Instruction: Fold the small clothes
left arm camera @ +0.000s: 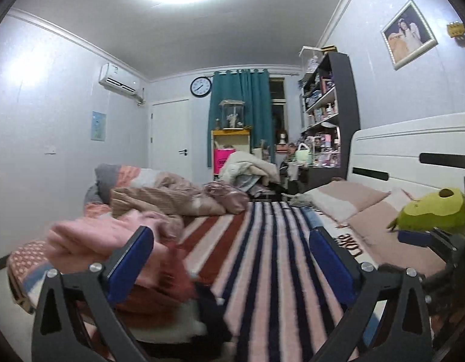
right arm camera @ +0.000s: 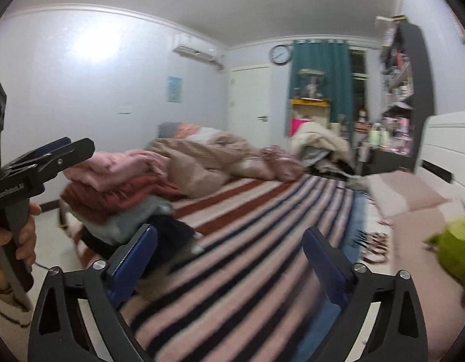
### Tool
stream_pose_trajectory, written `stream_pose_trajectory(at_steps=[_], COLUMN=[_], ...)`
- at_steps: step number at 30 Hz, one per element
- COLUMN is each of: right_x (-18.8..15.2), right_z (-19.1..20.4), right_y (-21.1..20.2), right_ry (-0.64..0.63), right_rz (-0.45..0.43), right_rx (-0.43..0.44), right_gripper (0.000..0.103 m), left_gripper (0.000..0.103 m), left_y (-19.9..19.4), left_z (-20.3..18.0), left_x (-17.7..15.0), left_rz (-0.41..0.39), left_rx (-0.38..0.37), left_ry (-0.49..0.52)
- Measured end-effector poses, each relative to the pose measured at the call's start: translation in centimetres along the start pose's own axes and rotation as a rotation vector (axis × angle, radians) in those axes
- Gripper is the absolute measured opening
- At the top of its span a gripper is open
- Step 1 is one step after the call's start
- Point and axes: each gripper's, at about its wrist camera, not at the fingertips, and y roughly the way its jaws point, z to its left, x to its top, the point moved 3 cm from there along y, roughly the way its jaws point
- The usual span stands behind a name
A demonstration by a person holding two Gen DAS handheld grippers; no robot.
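Note:
A stack of folded clothes point(left arm camera: 112, 247) lies at the left side of the bed, pink on top, red, grey and dark pieces beneath. In the right wrist view the same stack point(right arm camera: 124, 187) sits left of centre. My left gripper point(left arm camera: 229, 235) is open over the striped blanket point(left arm camera: 271, 259), its left finger just in front of the stack, nothing between the blue pads. My right gripper point(right arm camera: 229, 232) is open too, over the striped blanket point(right arm camera: 247, 271), with nothing in it. A hand point(right arm camera: 24, 235) holds the left gripper point(right arm camera: 66, 149) at the far left, beside the stack.
A crumpled beige quilt point(left arm camera: 172, 196) lies behind the stack. Pillows point(left arm camera: 347, 199) and a green plush toy point(left arm camera: 431, 211) rest by the white headboard point(left arm camera: 413, 138) on the right. Beyond the bed stand a clothes heap point(left arm camera: 250, 169) and a cluttered shelf point(left arm camera: 326, 108).

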Motion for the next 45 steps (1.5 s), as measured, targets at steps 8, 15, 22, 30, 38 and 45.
stream_pose_trajectory(at_steps=[8, 15, 22, 30, 38, 45], right_x=[-3.6, -4.4, -4.6, -4.2, -4.2, -4.2], right_z=[-3.3, -5.2, -5.5, -5.5, -5.6, -5.5], right_y=[-3.3, -4.2, -5.4, -5.9, -6.0, -6.0], right_ry=[0.039, 0.093, 0.105, 0.099, 0.102, 0.106], right_rz=[0.001, 0.004, -0.021, -0.038, -0.039, -0.040], right_rx=[-0.158, -0.167, -0.169, -0.178, -0.174, -0.179], right_gripper=[0.103, 0.103, 0.103, 0.102, 0.103, 0.103], left_gripper=[0.102, 0.102, 0.102, 0.102, 0.102, 0.102], left_y=[0.5, 0.6, 0.2, 0.4, 0.5, 0.9], left_z=[-5.5, -7.4, -8.1, -8.4, -8.8, -8.8], left_x=[-3.0, -3.8, -4.0, -4.0, -4.2, -4.7], left_rz=[0.024, 0.055, 0.050, 0.052, 0.060, 0.072], left_rx=[-0.050, -0.066, -0.068, -0.078, -0.076, -0.083], left_ry=[0.012, 0.033, 0.048, 0.050, 0.041, 0.037])
